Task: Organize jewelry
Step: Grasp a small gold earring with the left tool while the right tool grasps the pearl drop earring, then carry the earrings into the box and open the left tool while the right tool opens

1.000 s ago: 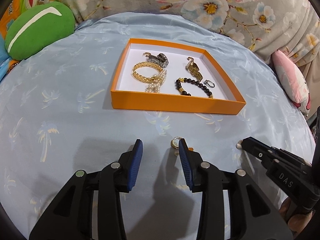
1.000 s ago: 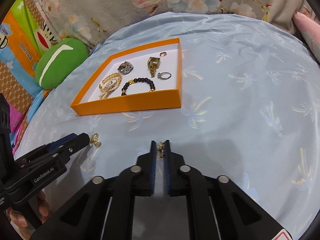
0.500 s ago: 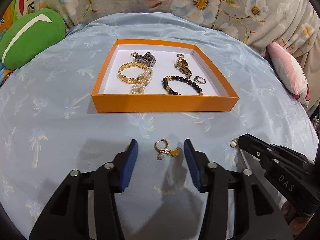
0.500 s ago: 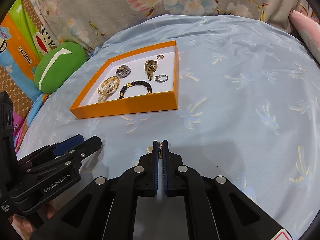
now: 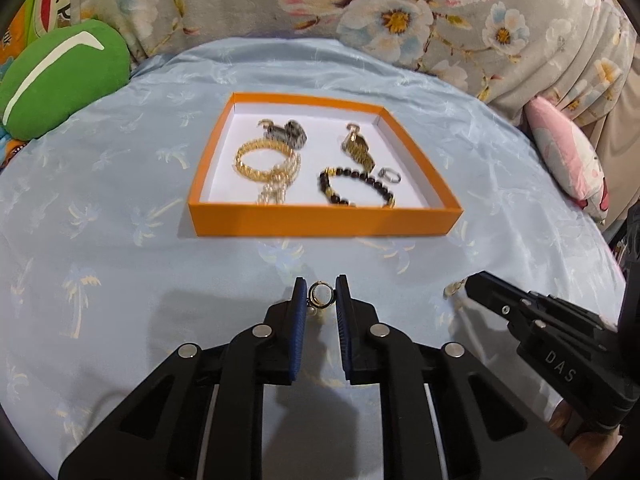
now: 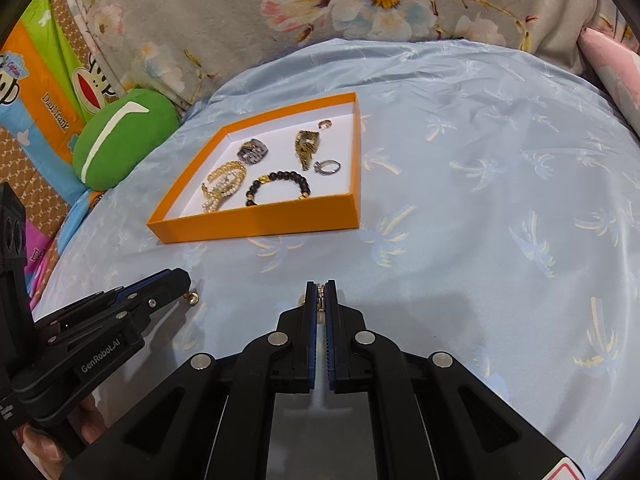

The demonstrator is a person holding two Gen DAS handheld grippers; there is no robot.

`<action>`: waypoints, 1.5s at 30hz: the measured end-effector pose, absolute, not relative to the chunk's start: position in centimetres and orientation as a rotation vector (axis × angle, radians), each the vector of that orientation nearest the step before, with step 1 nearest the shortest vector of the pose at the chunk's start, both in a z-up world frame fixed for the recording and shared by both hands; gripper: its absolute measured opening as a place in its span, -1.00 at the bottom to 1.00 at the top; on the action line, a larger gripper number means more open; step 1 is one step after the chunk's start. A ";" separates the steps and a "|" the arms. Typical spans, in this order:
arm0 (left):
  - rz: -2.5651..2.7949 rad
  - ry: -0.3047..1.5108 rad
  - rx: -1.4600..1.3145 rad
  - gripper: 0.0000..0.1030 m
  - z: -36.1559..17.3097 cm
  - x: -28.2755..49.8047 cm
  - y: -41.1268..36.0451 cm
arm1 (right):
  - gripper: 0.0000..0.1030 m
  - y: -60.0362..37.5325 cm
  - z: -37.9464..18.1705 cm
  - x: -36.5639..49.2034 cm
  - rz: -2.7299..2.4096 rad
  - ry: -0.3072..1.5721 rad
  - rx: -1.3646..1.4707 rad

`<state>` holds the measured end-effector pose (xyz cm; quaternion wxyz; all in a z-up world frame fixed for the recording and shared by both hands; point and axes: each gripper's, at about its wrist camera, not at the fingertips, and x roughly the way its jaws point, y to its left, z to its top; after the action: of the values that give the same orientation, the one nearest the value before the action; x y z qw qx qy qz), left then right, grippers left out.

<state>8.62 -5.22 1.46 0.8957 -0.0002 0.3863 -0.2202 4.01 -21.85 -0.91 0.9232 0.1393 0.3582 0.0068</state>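
jewelry sits in two places. a gold hoop earring (image 5: 319, 295) is pinched between the blue pads of the left tongs (image 5: 320, 294), just above the blue sheet (image 5: 120, 280) of the bed, near its front edge. the right tongs (image 6: 320, 294) are squeezed tight on a small gold earring (image 6: 320, 300). the orange tray (image 5: 320, 222) lies farther back, near the middle of the bed. inside it are a gold chain bracelet (image 5: 264, 160), a black bead bracelet (image 5: 352, 188), a silver ring (image 5: 390, 175), a silver watch band (image 6: 253, 152) and a gold watch band (image 6: 306, 146). a green pillow (image 5: 60, 76) rests at the back left edge.
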 end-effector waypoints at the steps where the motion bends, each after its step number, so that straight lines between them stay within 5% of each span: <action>1: -0.458 0.790 -0.004 -0.73 2.0 8.7 -5.1 | -0.94 -21.8 -0.3 4.2 0.013 0.720 0.275; 13: -0.407 0.719 -0.045 -0.73 6.4 17.2 -5.4 | -0.94 -22.3 4.0 13.0 0.041 0.670 0.255; 34: -0.454 0.812 -0.039 -0.71 3.0 23.4 -10.9 | -0.93 -23.1 1.6 19.5 0.024 0.725 0.235; 40: -0.445 0.807 -0.085 -0.44 3.1 23.7 -10.0 | -0.87 -23.5 1.8 19.3 0.017 0.709 0.245; 45: -0.442 0.781 -0.109 -0.43 3.8 23.4 -9.0 | -0.87 -23.6 2.2 18.8 0.013 0.695 0.243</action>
<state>23.40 -9.04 3.84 0.8996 -0.0527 0.3774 -0.2134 18.76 -23.57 2.18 0.9330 0.1186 0.3399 0.0063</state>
